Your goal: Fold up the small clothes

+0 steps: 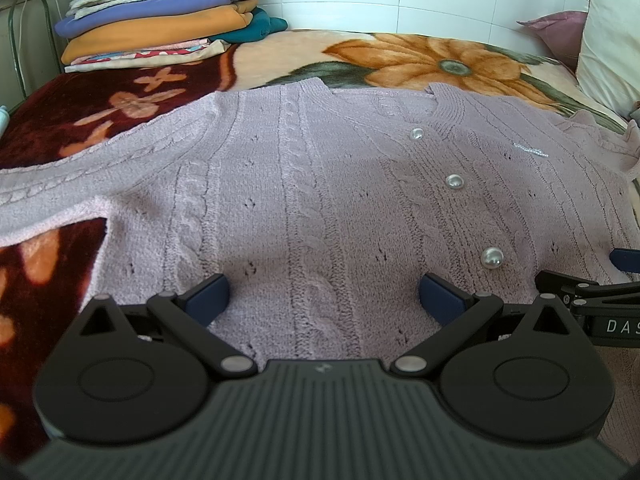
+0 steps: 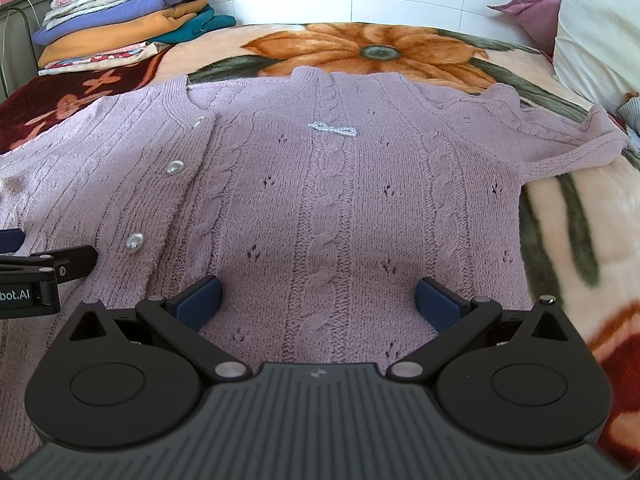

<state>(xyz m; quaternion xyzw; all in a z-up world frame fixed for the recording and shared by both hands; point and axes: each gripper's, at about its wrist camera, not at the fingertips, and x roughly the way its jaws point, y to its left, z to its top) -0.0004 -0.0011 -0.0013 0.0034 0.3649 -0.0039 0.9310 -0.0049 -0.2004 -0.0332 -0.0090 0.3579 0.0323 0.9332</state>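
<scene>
While the lilac cardigan (image 1: 320, 184) lies spread flat on the flowered blanket (image 1: 400, 56), my left gripper (image 1: 324, 296) and right gripper (image 2: 318, 298) hover over its hem, both spread wide, empty.

My left gripper (image 1: 324, 294) hangs wide open over the lower front of a lilac cable-knit cardigan with pearl buttons (image 1: 304, 184), spread flat on a floral fleece blanket (image 1: 400, 56). A stack of folded clothes (image 1: 160, 16) sits far left; my right gripper's finger (image 1: 626, 259) shows at the right edge.
</scene>
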